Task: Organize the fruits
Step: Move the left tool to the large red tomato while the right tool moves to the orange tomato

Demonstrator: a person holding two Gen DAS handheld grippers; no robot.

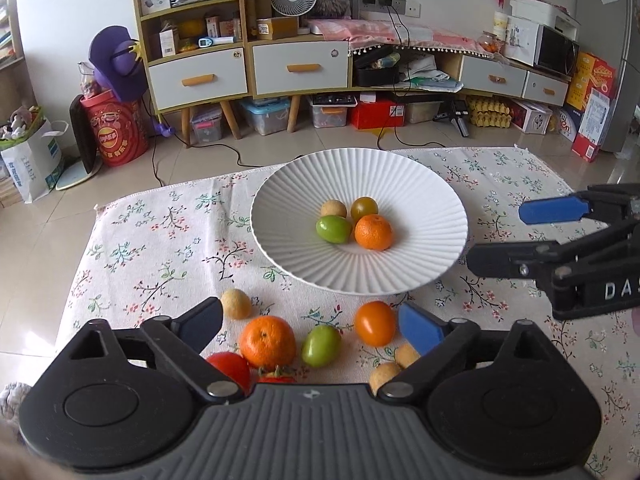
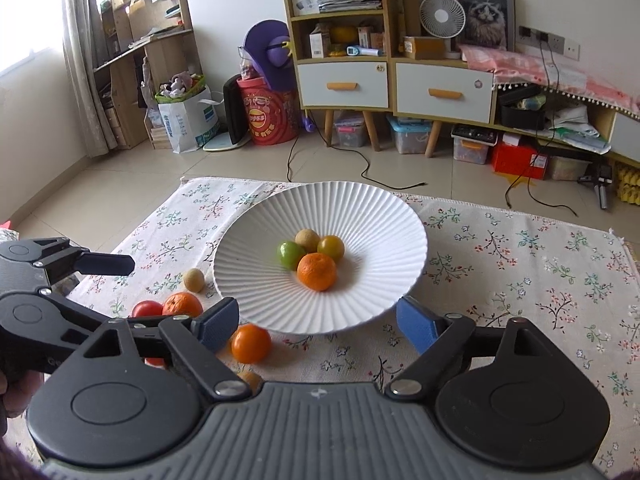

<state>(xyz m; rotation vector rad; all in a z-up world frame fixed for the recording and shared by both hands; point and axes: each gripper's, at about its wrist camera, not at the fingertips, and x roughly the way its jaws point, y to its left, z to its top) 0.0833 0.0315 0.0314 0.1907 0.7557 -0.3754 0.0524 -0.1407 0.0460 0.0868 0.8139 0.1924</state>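
Note:
A white ribbed plate (image 1: 420, 184) (image 2: 360, 208) on the floral cloth holds a mandarin (image 1: 373, 232) (image 2: 317, 271), a green fruit (image 1: 334, 229) (image 2: 291, 255), a yellow-green tomato (image 1: 364, 208) (image 2: 331, 248) and a tan longan (image 1: 333, 209) (image 2: 307, 240). On the cloth in front lie a mandarin (image 1: 268, 342) (image 2: 182, 305), a green fruit (image 1: 321, 345), an orange tomato (image 1: 375, 323) (image 2: 251, 343), a red tomato (image 1: 230, 366) (image 2: 147, 309) and longans (image 1: 237, 303) (image 2: 194, 279). My left gripper (image 1: 310, 326) is open above these loose fruits. My right gripper (image 2: 316, 322) is open and empty at the plate's near rim.
The floral cloth (image 1: 160, 232) covers a low surface above a tiled floor. Cabinets (image 1: 288, 68), storage boxes and cables stand beyond it. The right gripper shows in the left wrist view (image 1: 520, 236), right of the plate; the left gripper shows in the right wrist view (image 2: 108, 265).

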